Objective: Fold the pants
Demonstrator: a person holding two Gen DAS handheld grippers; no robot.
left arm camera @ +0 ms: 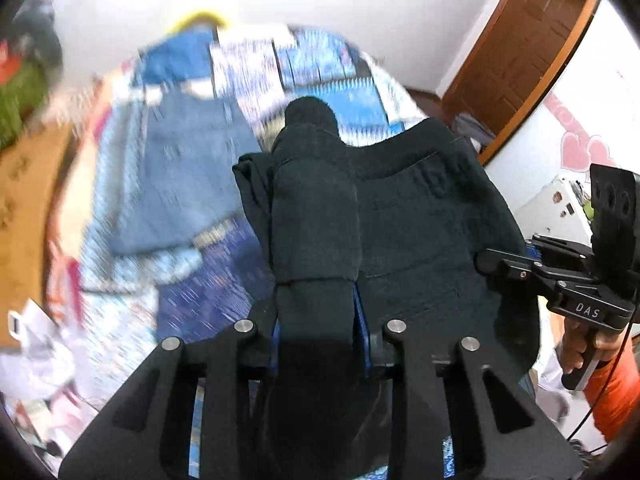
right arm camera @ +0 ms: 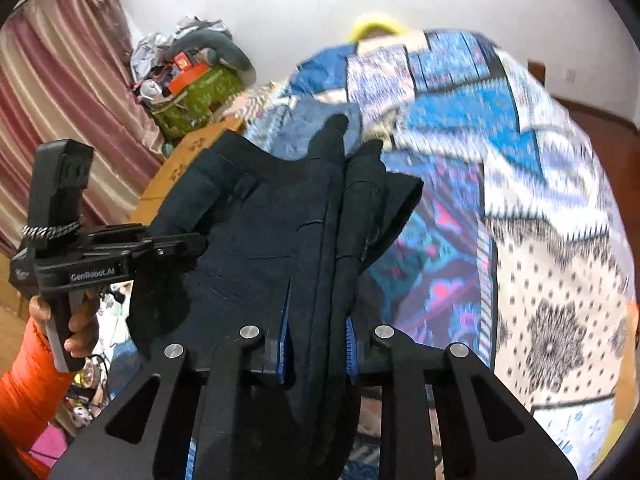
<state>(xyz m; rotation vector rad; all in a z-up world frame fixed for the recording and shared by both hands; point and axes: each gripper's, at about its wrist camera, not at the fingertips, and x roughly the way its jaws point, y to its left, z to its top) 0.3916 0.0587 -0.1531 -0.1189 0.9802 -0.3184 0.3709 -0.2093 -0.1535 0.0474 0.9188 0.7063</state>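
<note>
both grippers — left gripper (left arm camera: 316, 312), right gripper (right arm camera: 316, 344) — clamp dark pants (left arm camera: 420, 208).

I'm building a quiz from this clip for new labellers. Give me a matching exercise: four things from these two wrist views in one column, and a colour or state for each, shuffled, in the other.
Things:
1. dark pants
2. bedspread
3. sleeve
4. left claw

Descriptions:
A. orange
B. blue and white patchwork pattern
C. shut on bunched dark cloth
D. stretched between both claws, above the bed

Pairs: 1-D, 2-B, 3-A, 4-C
</note>
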